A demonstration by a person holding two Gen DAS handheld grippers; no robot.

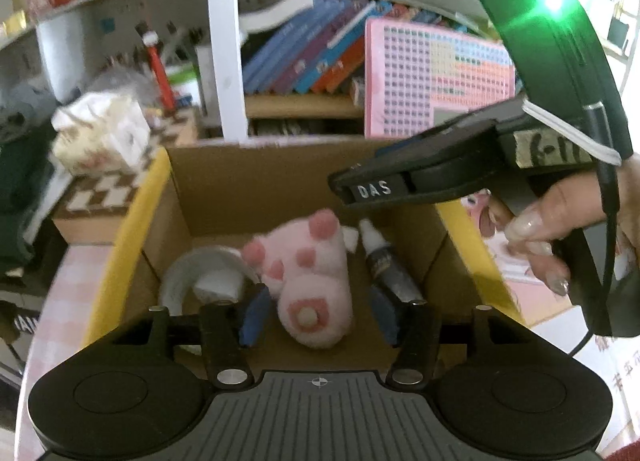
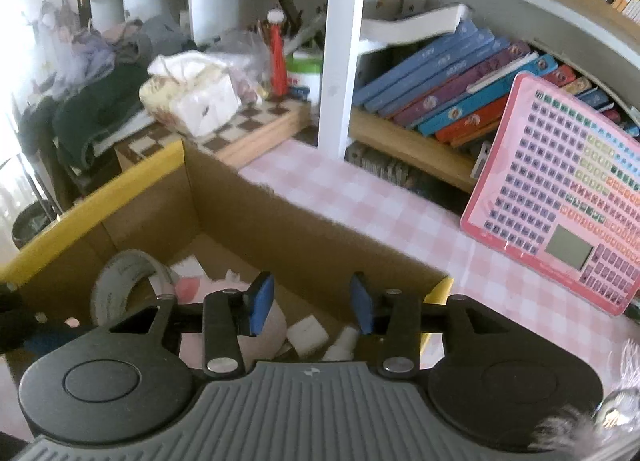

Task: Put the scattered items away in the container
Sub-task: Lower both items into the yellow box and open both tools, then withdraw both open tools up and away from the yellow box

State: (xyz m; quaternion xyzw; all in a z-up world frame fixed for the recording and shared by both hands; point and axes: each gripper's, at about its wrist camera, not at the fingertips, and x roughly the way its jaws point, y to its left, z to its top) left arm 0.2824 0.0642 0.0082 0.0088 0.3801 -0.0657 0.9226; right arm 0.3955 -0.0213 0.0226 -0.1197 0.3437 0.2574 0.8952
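A cardboard box (image 1: pixel 208 185) with yellow flaps holds a pink plush toy (image 1: pixel 316 281), a white tape roll (image 1: pixel 180 281) and a small dark dropper bottle (image 1: pixel 384 261). My left gripper (image 1: pixel 320 315) is open, its blue pads on either side of the plush without pressing it. The right gripper's body (image 1: pixel 440 169) hangs over the box's right side in the left wrist view. In the right wrist view my right gripper (image 2: pixel 312 303) is open and empty above the box (image 2: pixel 280 229); the tape roll (image 2: pixel 116 281), the plush (image 2: pixel 264 337) and a small white block (image 2: pixel 306 335) lie below.
A pink keypad toy board (image 2: pixel 560 197) leans on the bookshelf at the right. A tissue pack (image 2: pixel 192 97) sits on a chessboard box (image 2: pixel 256 129) behind the container. The table has a pink checked cloth (image 2: pixel 360 197). Leaning books (image 2: pixel 460 81) fill the shelf.
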